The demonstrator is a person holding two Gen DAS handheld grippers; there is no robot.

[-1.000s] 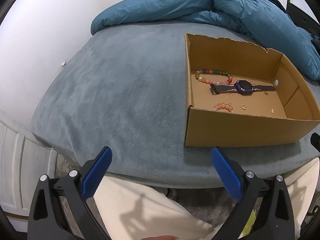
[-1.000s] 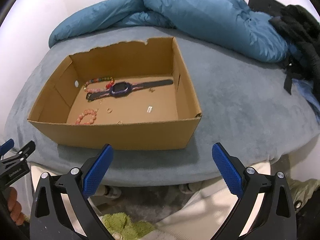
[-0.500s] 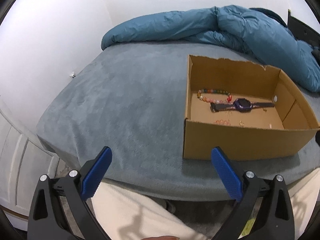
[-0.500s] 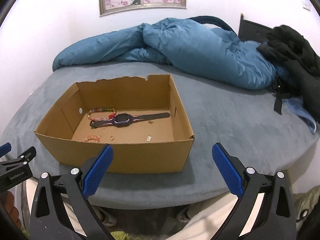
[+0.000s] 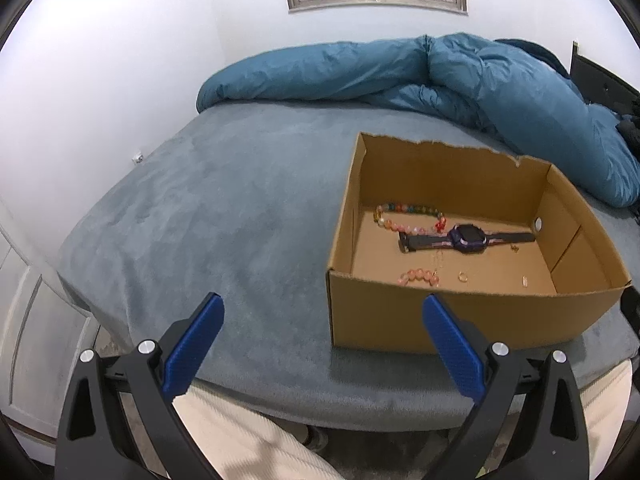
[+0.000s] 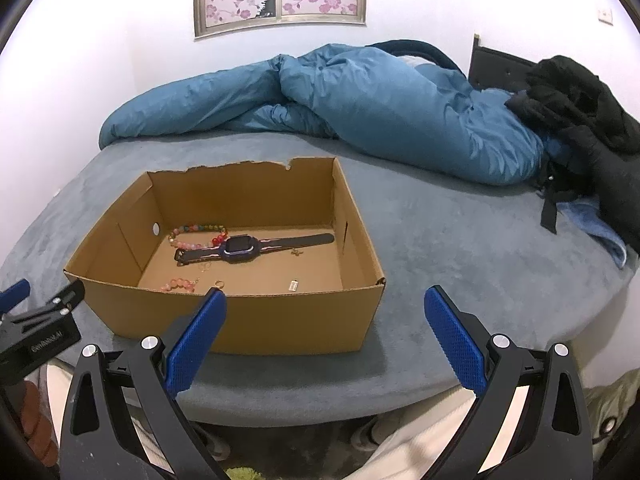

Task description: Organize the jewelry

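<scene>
An open cardboard box (image 5: 400, 320) (image 6: 280, 320) sits on the grey bed. Inside lie a purple watch (image 5: 466, 238) (image 6: 240, 246) with a dark strap, a multicoloured bead bracelet (image 5: 404, 212) (image 6: 196, 232), a small pink bead bracelet (image 5: 418, 277) (image 6: 180, 283), a gold ring (image 5: 463, 276) (image 6: 218, 283) and a few tiny gold pieces. My left gripper (image 5: 322, 312) hangs open at the bed's near edge, left of the box. At the box's front right corner my right gripper (image 6: 324, 308) is open too. Neither holds anything.
A blue duvet (image 5: 440, 76) (image 6: 360, 104) is bunched along the far side of the bed. Black clothing (image 6: 580, 104) lies at the right. The grey bed surface (image 5: 220, 208) stretches left of the box. The person's light trousers (image 5: 248, 440) show below.
Both grippers have tilted upward and pulled back slightly, so the wall picture now shows and the box looks farther off. The jewelry in the box has not moved.
</scene>
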